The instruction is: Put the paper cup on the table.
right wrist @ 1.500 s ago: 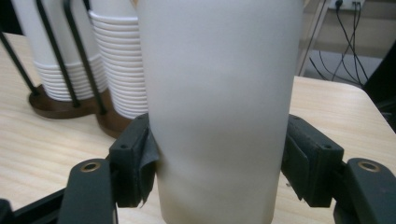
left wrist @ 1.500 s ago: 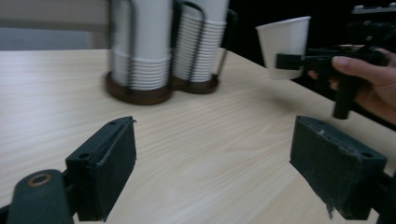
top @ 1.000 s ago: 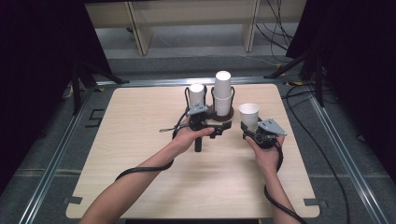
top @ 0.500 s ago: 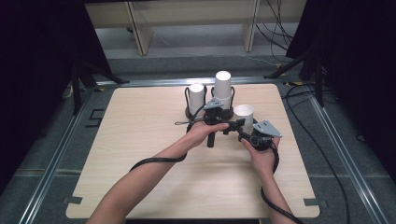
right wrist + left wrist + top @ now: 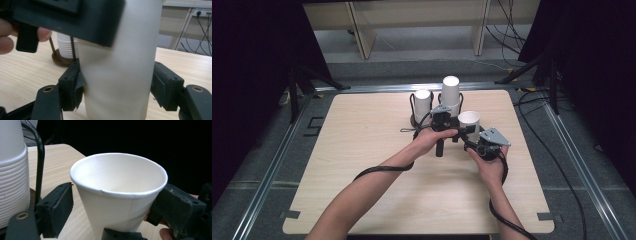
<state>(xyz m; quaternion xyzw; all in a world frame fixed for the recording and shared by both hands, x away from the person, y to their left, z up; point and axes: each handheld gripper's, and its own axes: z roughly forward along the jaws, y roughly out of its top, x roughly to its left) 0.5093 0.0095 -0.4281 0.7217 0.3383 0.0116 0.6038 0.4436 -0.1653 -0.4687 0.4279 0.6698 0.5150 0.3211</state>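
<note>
Paper cup [image 5: 469, 121] clamped in right gripper [image 5: 472, 142]; left gripper [image 5: 451, 125] closing around its rim, not yet gripping; transfer unfinished, cup rack [image 5: 413, 107] waiting.

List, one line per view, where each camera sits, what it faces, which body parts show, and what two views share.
High view: above the person's side of the table, looking forward and down; both forearms, hands and tools show.
Left gripper view: on the left tool, facing the white paper cup; own jaws and a fingertip show.
Right gripper view: on the right tool, whose jaws flank the cup; fingers upper left.
Shared: both gripper views show the stacked cups and their holder.
</note>
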